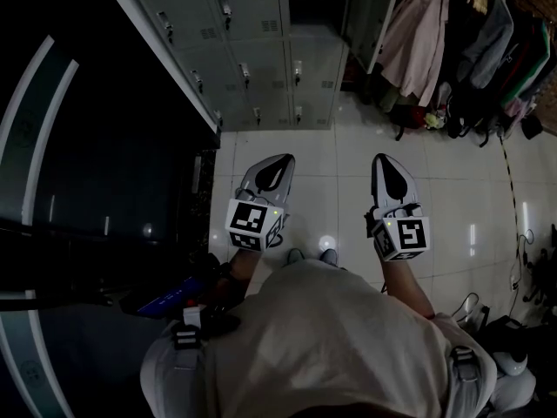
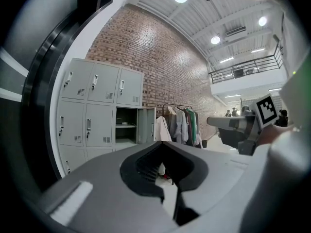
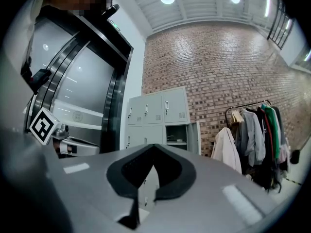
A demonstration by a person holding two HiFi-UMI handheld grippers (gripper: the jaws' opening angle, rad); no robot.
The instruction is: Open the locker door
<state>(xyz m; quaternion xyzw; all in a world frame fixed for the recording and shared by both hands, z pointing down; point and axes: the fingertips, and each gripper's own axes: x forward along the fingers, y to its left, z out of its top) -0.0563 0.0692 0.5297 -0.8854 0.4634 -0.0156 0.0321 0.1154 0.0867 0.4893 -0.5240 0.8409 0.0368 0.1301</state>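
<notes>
Already clenched and empty, both grippers are well short of the lockers.

Your left gripper (image 1: pixel 282 158) and right gripper (image 1: pixel 384 158) are each shut on nothing, side by side over the tiled floor (image 1: pixel 322 159), well apart from the locker bank (image 1: pixel 261 33). In the bank's rightmost column, second row from the top, one locker door (image 1: pixel 370 14) already stands open; the others are shut. That fits either a finished job or a different door still wanted, so don't assume. If you close in with the jaws together, they'd likely skid off a small latch handle (image 1: pixel 297 70) rather than take it. The open door juts out from the bank and could catch your right gripper, and the coats (image 1: pixel 418 33) hang just right of the bank.
</notes>
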